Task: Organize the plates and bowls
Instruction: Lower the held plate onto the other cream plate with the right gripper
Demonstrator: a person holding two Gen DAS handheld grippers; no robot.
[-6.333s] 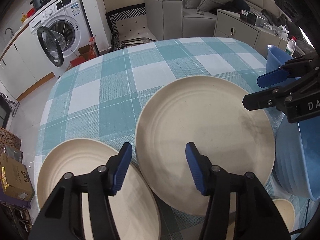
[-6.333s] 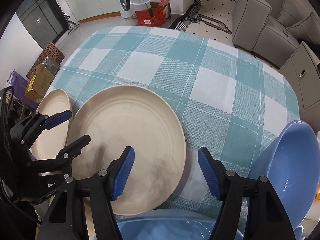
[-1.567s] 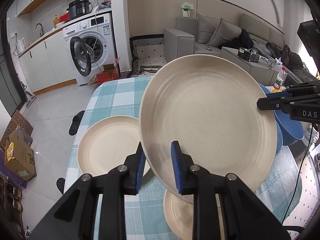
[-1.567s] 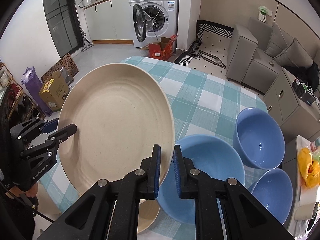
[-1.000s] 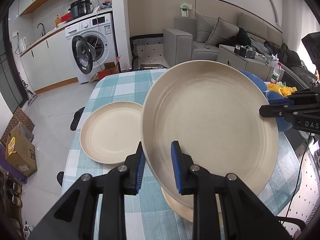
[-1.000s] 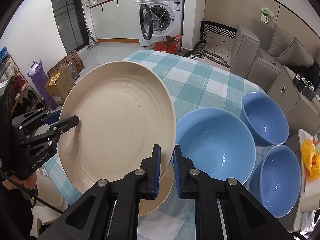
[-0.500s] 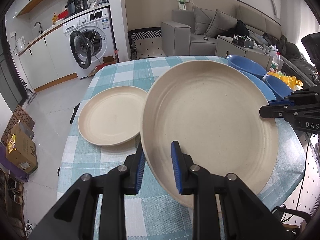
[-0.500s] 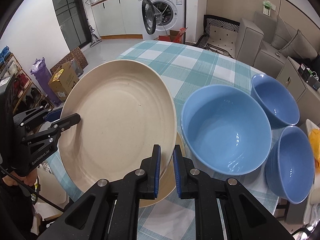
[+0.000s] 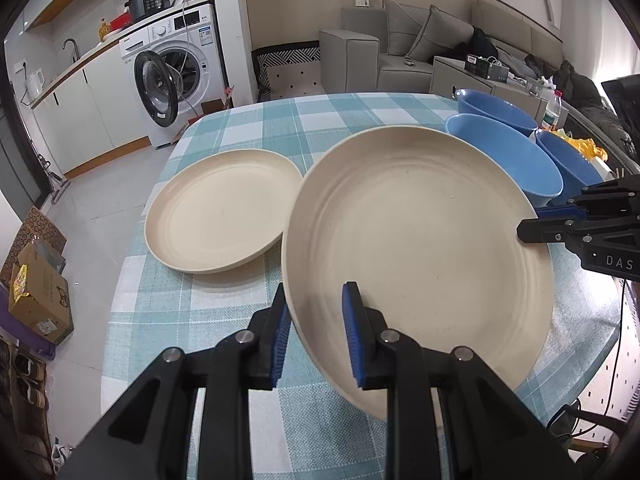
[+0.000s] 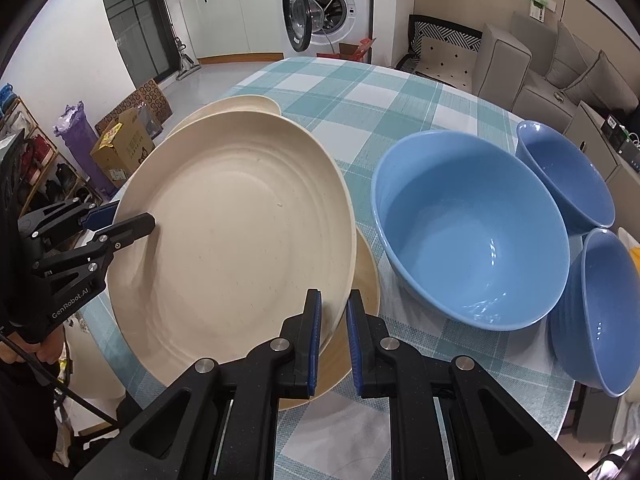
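Checked cloth (image 9: 224,312) covers the table, w/ washer (image 9: 172,76) and sofa behind. We hold the big plate (image 9: 416,248) tilted above the cloth: left gripper (image 9: 316,332) clamped on its near-left rim, right gripper (image 10: 333,332) pinching the opposite rim. Second plate (image 9: 220,216) lies flat just left. Another plate (image 10: 362,280) sits under the big one, mostly hidden. Three blue bowls (image 10: 472,228) stand to the right; the far-right one is cut off at frame edge.

Three cream plates (image 10: 240,232) (image 10: 240,104) (image 10: 362,280) and three blue bowls (image 10: 472,232) (image 10: 568,176) (image 10: 600,312) sat on one checked table (image 10: 400,96).
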